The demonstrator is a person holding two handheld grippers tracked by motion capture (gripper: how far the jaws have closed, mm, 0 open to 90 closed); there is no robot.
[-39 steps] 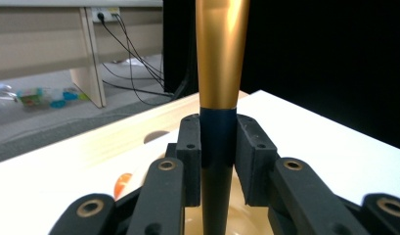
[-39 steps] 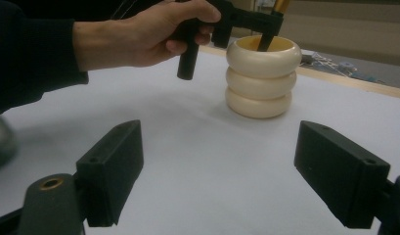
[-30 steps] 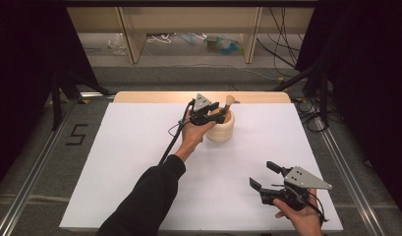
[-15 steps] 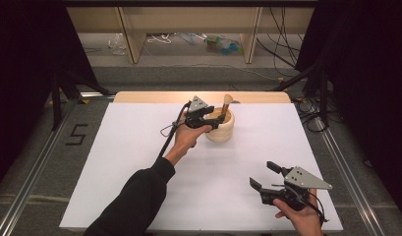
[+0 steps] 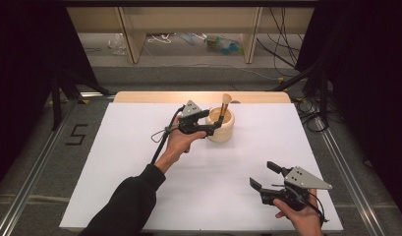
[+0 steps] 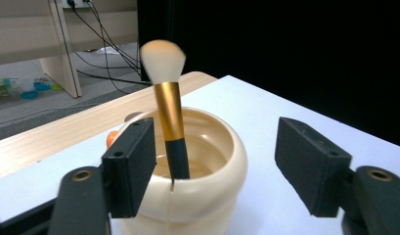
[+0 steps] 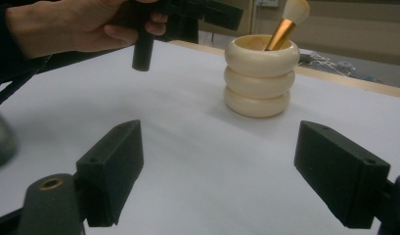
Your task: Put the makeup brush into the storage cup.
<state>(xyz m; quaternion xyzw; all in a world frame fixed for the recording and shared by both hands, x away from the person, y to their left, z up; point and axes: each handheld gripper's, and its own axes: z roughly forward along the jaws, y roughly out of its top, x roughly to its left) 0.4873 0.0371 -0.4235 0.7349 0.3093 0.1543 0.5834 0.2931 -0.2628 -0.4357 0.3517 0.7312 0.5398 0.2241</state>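
Gold-handled brush (image 6: 170,110) stands in the cream pot (image 6: 207,191), left claw (image 6: 222,166) just opening, nothing pinched.

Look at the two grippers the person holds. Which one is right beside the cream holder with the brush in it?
The left gripper. It sits at the cream holder where the makeup brush stands, jaws open. The right gripper hangs open over bare white table, well away.
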